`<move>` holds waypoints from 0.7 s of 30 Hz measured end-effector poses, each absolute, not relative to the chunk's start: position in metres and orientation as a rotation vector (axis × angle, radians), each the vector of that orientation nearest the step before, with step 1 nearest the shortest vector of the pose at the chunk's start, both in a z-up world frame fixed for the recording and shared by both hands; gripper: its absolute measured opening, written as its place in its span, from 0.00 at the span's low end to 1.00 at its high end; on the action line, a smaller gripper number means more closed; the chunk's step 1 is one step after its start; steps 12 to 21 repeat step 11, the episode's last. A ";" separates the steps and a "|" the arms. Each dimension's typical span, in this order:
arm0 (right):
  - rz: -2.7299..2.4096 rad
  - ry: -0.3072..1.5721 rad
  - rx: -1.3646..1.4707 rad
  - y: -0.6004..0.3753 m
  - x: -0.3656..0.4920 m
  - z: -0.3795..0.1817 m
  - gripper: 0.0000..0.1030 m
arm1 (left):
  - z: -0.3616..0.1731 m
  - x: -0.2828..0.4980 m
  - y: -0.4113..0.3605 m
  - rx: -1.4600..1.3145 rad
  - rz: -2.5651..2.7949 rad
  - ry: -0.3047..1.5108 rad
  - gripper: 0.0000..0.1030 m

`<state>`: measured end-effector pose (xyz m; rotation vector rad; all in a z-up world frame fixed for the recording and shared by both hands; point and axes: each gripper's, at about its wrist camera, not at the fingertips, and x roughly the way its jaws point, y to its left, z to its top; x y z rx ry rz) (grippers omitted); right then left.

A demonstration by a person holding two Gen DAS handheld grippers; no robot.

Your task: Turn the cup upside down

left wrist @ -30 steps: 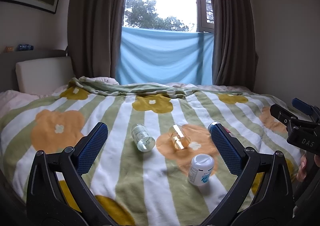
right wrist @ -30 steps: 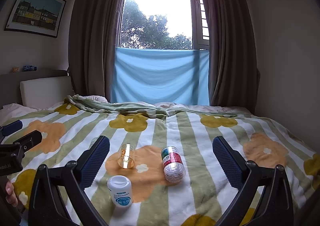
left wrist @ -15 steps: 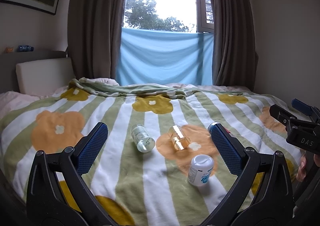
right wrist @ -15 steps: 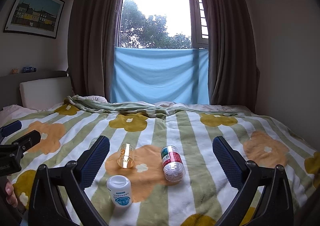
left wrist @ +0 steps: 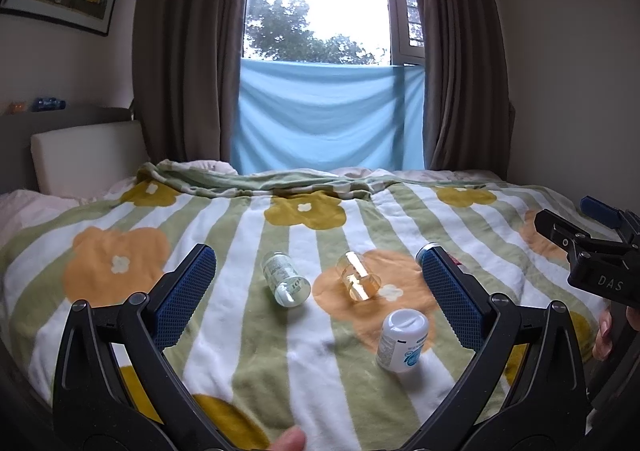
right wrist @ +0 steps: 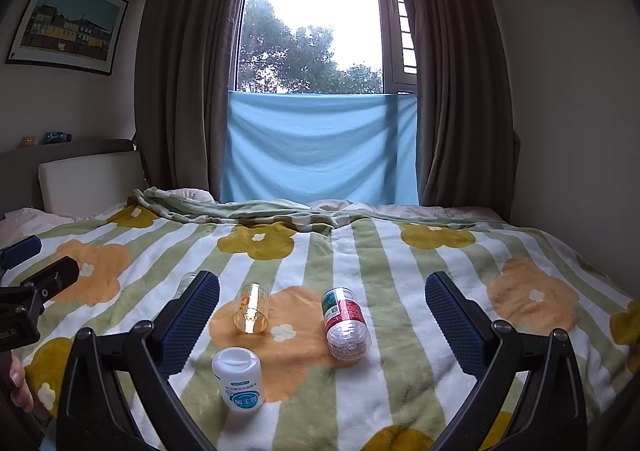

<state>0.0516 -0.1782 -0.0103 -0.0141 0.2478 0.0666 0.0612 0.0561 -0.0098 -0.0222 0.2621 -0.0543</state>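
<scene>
Grippers hang over the near edge of a bed, both spread wide and empty: the left gripper (left wrist: pixel 316 291) frames three small containers between its blue pads, while the right gripper (right wrist: pixel 322 315) looks across the same cluster. Just ahead, on an orange flower of the blanket (left wrist: pixel 248 243), the cup (left wrist: pixel 358 279), a small clear amber one, lies on its side with its mouth toward the cameras. A clear bottle (left wrist: pixel 286 280) lies just to its left, a red-labelled bottle (right wrist: pixel 345 317) to its right, and a white jar (right wrist: pixel 239 378) stands nearest the bed's near edge.

Nothing has been grasped, so the flip looks not yet begun. The risks, as judged here: the round cup may roll away on the soft blanket as pads close on it, and a wide approach could knock the neighbouring bottles. Set mouth-down, it may tip on the yielding cover.
</scene>
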 end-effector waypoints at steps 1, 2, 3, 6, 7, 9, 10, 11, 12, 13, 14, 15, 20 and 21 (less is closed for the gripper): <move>0.066 0.246 -0.015 -0.178 0.052 -0.010 1.00 | -0.009 0.061 0.056 -0.018 -0.059 0.260 1.00; 0.065 0.245 -0.016 -0.178 0.052 -0.010 1.00 | -0.009 0.061 0.057 -0.017 -0.061 0.257 1.00; 0.067 0.246 -0.015 -0.178 0.052 -0.010 1.00 | -0.009 0.061 0.056 -0.016 -0.062 0.253 1.00; 0.067 0.246 -0.014 -0.178 0.052 -0.010 1.00 | -0.008 0.060 0.057 -0.029 -0.073 0.241 1.00; 0.068 0.248 -0.014 -0.178 0.052 -0.010 1.00 | -0.008 0.060 0.058 -0.036 -0.075 0.237 1.00; 0.069 0.252 -0.014 -0.178 0.053 -0.012 1.00 | -0.007 0.059 0.058 -0.040 -0.069 0.227 1.00; 0.070 0.252 -0.014 -0.178 0.053 -0.013 1.00 | -0.007 0.059 0.058 -0.040 -0.064 0.222 1.00; 0.070 0.254 -0.012 -0.177 0.054 -0.013 1.00 | -0.007 0.059 0.059 -0.040 -0.059 0.220 1.00; 0.070 0.254 -0.012 -0.177 0.054 -0.013 1.00 | -0.007 0.059 0.059 -0.040 -0.059 0.220 1.00; 0.070 0.254 -0.012 -0.177 0.054 -0.013 1.00 | -0.007 0.059 0.059 -0.040 -0.059 0.220 1.00; 0.070 0.254 -0.012 -0.177 0.054 -0.013 1.00 | -0.007 0.059 0.059 -0.040 -0.059 0.220 1.00; 0.070 0.254 -0.012 -0.177 0.054 -0.013 1.00 | -0.007 0.059 0.059 -0.040 -0.059 0.220 1.00; 0.070 0.254 -0.012 -0.177 0.054 -0.013 1.00 | -0.007 0.059 0.059 -0.040 -0.059 0.220 1.00; 0.070 0.254 -0.012 -0.177 0.054 -0.013 1.00 | -0.007 0.059 0.059 -0.040 -0.059 0.220 1.00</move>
